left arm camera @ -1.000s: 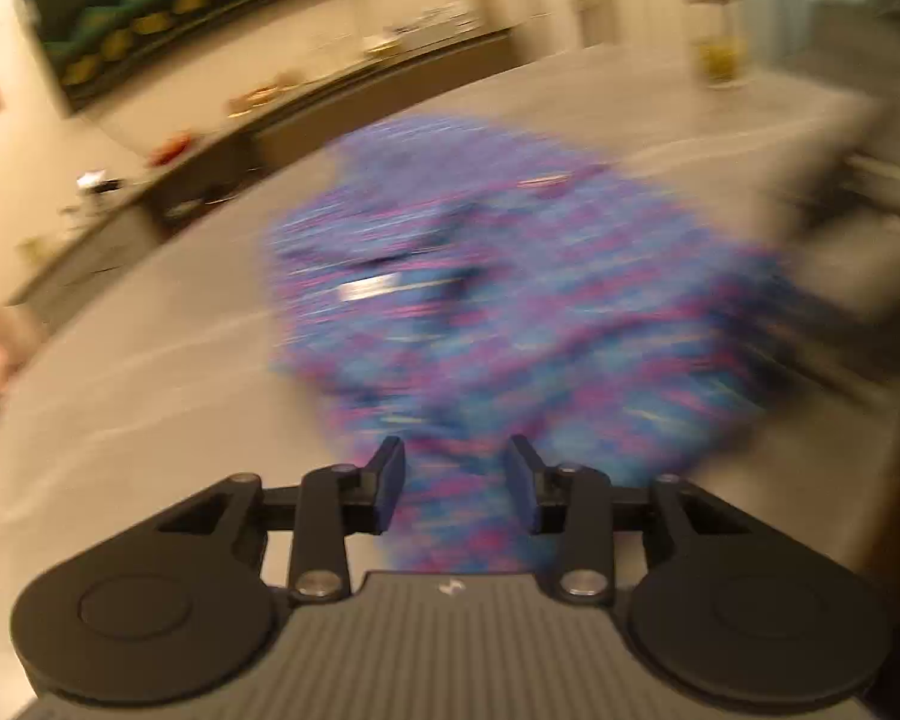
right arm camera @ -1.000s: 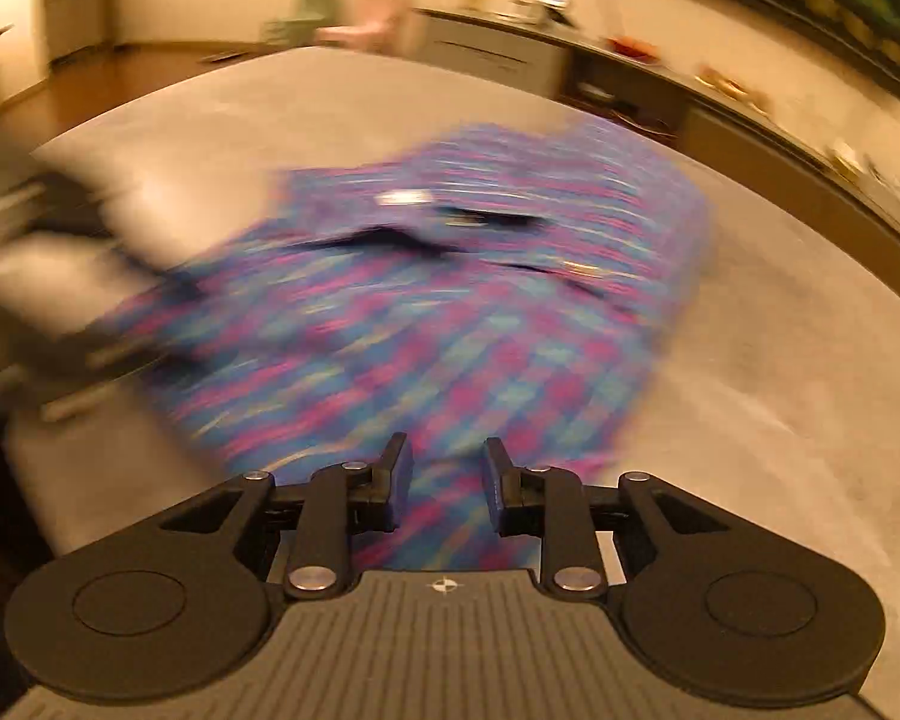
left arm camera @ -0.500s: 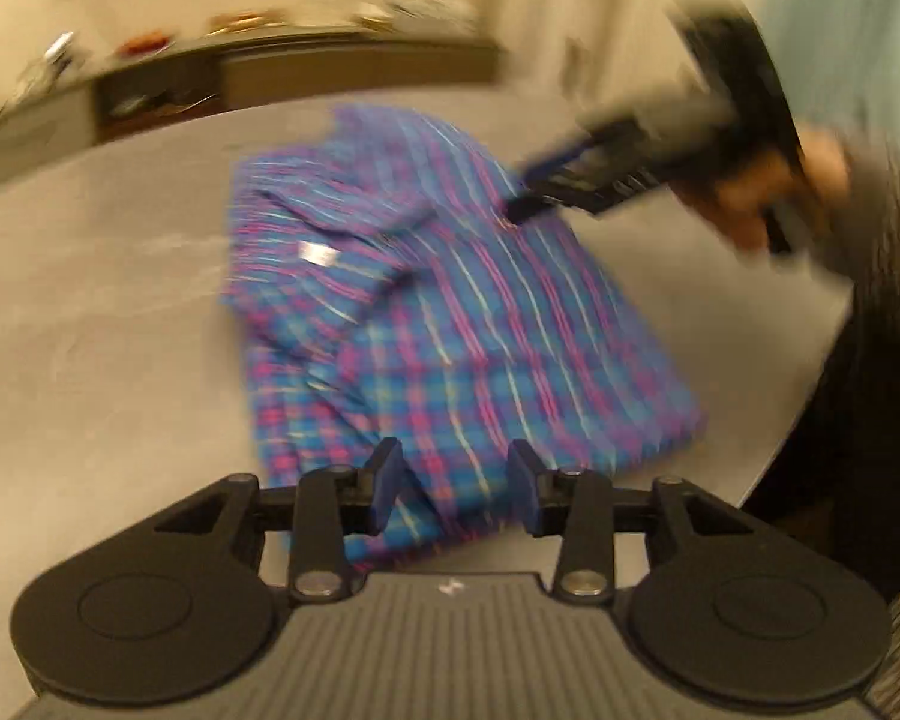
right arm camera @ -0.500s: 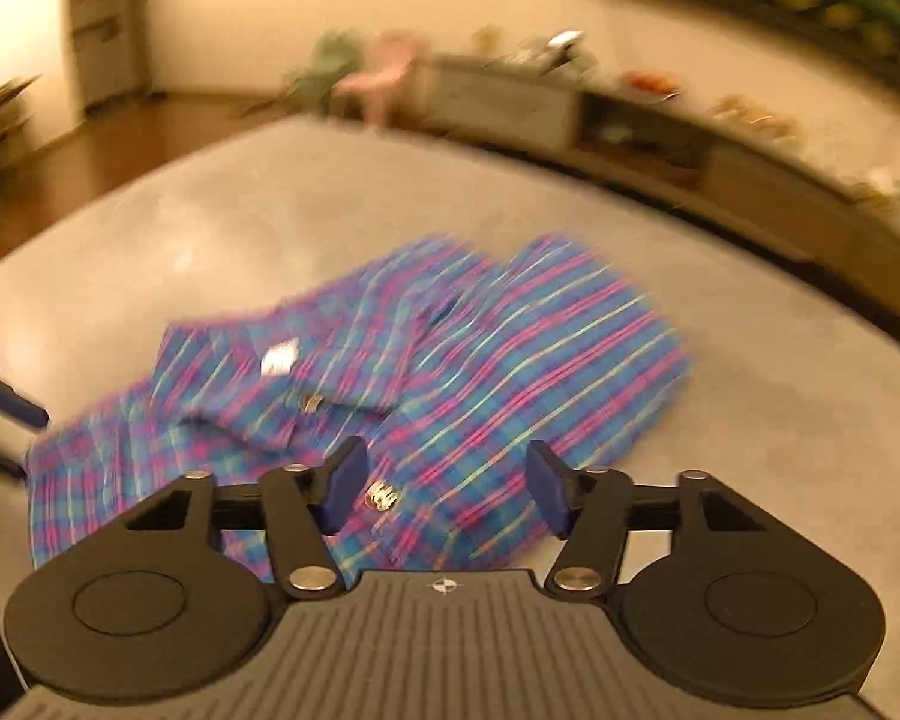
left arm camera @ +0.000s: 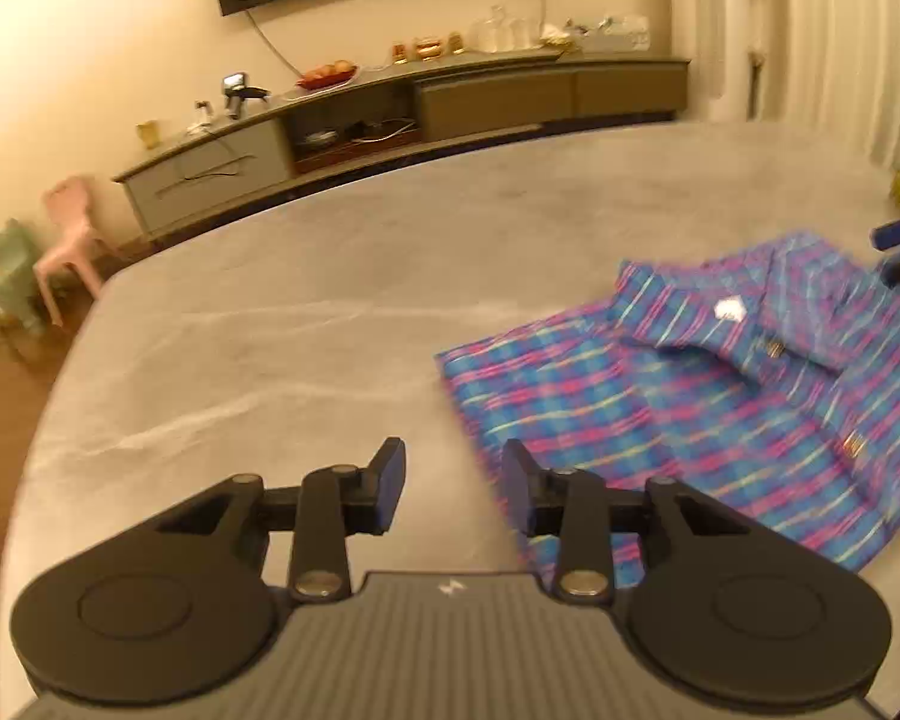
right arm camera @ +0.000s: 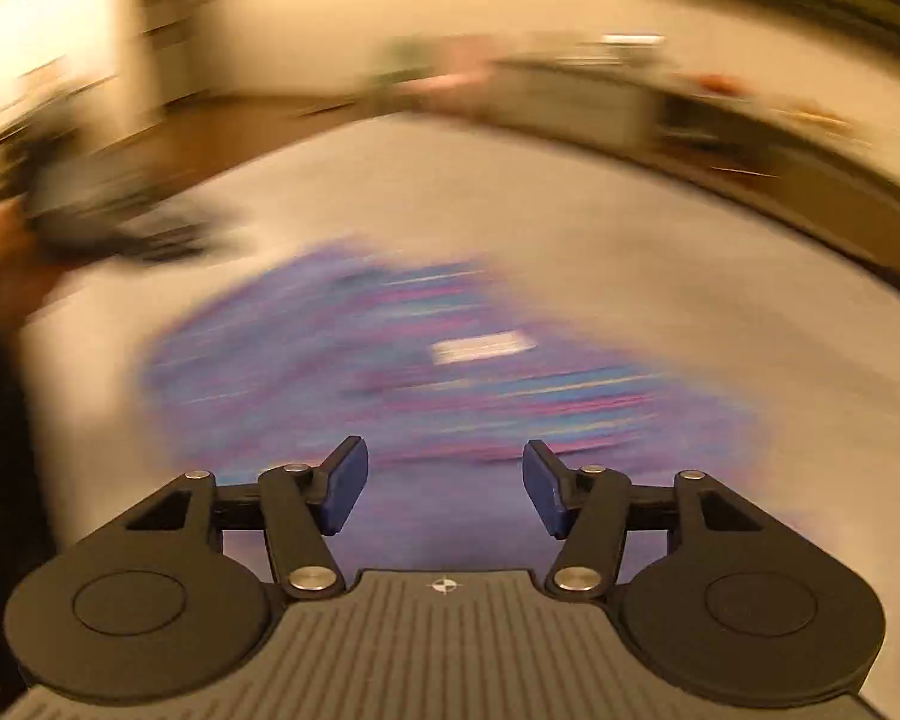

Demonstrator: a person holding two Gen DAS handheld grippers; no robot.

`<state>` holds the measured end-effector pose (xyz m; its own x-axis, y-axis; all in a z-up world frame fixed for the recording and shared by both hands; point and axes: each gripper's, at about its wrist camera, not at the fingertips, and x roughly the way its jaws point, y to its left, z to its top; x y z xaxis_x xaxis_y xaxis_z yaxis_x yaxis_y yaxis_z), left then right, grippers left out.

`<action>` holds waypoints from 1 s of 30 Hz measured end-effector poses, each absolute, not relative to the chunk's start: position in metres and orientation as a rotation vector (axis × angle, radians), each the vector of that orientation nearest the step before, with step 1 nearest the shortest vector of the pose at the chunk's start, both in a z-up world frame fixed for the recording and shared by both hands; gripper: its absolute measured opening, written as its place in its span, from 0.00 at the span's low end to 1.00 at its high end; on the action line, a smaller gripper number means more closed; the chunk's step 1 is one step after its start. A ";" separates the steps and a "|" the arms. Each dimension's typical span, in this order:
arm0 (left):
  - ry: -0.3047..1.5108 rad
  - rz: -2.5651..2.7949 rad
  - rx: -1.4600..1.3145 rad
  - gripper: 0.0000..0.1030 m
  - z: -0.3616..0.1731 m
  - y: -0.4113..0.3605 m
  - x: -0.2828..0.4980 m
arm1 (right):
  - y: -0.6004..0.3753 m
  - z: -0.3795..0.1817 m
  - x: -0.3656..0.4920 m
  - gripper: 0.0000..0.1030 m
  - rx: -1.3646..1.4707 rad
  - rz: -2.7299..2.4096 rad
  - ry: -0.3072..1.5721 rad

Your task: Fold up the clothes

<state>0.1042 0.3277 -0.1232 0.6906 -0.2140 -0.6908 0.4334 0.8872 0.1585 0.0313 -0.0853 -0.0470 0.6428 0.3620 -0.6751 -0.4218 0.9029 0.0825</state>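
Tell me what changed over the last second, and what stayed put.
Both tools let go of the plaid shirt: a second ago each was nearly closed at the fabric's edge. The left tool now stands open over bare table, swung off to the shirt's left. The right tool opened wider and pulled back. The shirt stays folded on the table.

Shirt [left arm camera: 720, 414] on table [left arm camera: 306, 324] — sideboard [left arm camera: 426, 102] behind.

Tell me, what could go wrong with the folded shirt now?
The plaid shirt lies folded near the edge of the grey table, so a nudge might slide it off. The right gripper is open and its view is smeared by fast motion above the shirt; a finger could snag the collar and undo the fold.
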 end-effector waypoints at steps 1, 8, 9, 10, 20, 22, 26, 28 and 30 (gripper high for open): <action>0.719 -0.375 0.334 0.38 -0.126 0.320 0.108 | -0.103 -0.049 0.039 0.59 -0.050 0.402 0.764; 0.753 -0.402 0.411 0.48 -0.158 0.274 0.146 | -0.135 -0.077 0.039 0.81 0.000 0.374 0.871; 0.757 -0.414 0.413 0.47 -0.161 0.271 0.145 | -0.134 -0.080 0.035 0.63 0.002 0.384 0.885; 0.743 -0.425 0.426 0.44 -0.161 0.267 0.142 | -0.134 -0.080 0.028 0.51 0.001 0.394 0.890; 0.661 -0.378 0.283 0.04 -0.147 0.294 0.125 | -0.135 -0.050 0.027 0.08 0.044 0.535 0.725; 0.646 -0.352 0.193 0.04 -0.139 0.311 0.123 | -0.142 -0.043 0.032 0.08 0.084 0.588 0.684; 0.785 -0.278 0.097 0.04 -0.157 0.335 0.141 | -0.152 -0.060 0.069 0.08 0.195 0.616 0.726; 0.793 -0.262 0.083 0.05 -0.162 0.337 0.143 | -0.147 -0.082 0.088 0.08 0.206 0.594 0.796; 0.765 -0.237 0.088 0.05 -0.157 0.337 0.138 | -0.139 -0.093 0.096 0.08 0.195 0.593 0.831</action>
<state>0.1375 0.3367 -0.1572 0.6967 -0.1799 -0.6945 0.2438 0.9698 -0.0067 0.0965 -0.1385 -0.0930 0.5245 0.5656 -0.6363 -0.4176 0.8222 0.3867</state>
